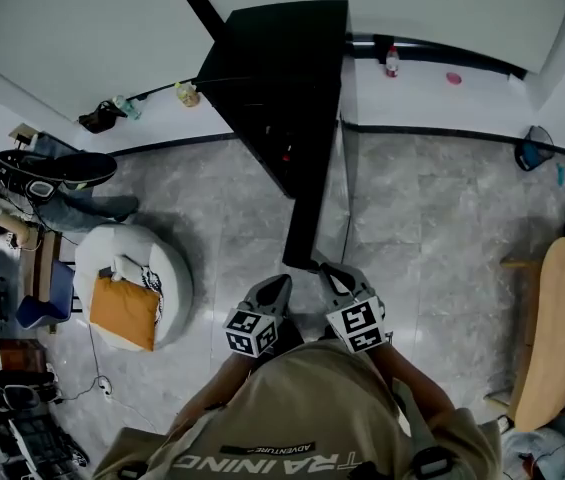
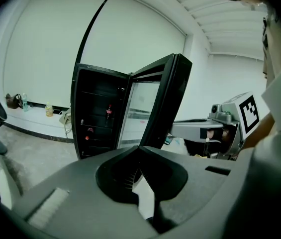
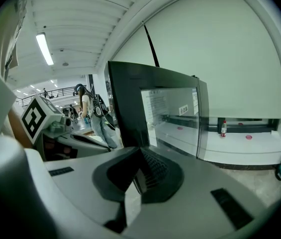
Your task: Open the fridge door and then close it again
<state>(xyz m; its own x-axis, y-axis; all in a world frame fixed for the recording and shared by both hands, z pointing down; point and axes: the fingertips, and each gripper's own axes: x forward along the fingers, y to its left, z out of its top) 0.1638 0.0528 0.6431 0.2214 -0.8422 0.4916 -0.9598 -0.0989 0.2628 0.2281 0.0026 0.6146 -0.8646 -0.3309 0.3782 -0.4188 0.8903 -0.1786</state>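
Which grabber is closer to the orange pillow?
Left. The left gripper is right of the orange pillow; the right gripper is farther right, beyond the left one, beside the open fridge door.

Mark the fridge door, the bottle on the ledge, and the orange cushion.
fridge door [image 1: 312,203]: head view, midway along the open dark panel.
bottle [image 1: 392,63]: head view, on its body below the red cap.
orange cushion [image 1: 125,311]: head view, centre of its upper face.

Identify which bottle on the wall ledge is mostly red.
The lone bottle right of the fridge; left of it stand a greenish bottle and a yellowish bottle.
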